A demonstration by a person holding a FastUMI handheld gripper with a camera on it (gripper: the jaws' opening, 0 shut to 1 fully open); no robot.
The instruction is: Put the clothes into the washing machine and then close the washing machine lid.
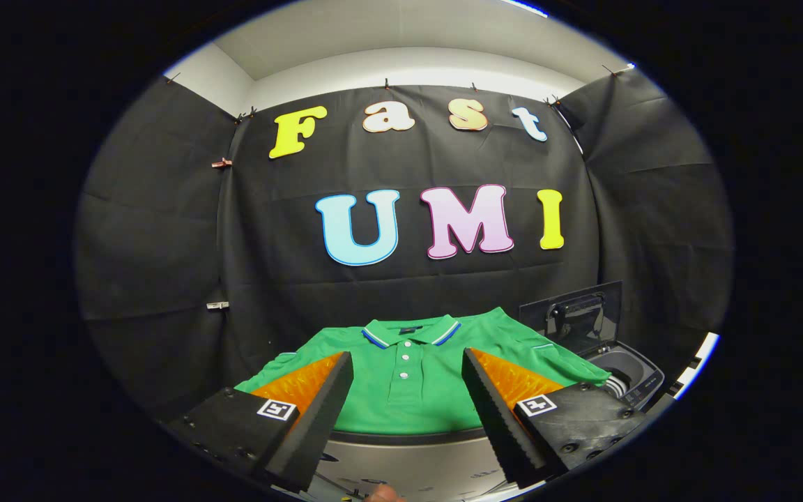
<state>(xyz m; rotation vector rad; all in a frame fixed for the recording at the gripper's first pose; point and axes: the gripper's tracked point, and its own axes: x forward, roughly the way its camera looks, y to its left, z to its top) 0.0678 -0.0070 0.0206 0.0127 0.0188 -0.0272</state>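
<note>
While nothing is held: the gripper [407, 397] is spread wide, its fingers apart and above the table.
Shirt: a green polo shirt [408, 376] is laid flat on the table [401, 460], seen between and just ahead of the fingers.
Washing machine: it [628, 373] is placed beside the shirt's sleeve, with its lid [576, 317] raised.
Grasp advice: a fold of cloth near the middle is best pinched, so less fabric is left trailing.
Risk: a hanging sleeve may be caught on the tub's rim.
</note>
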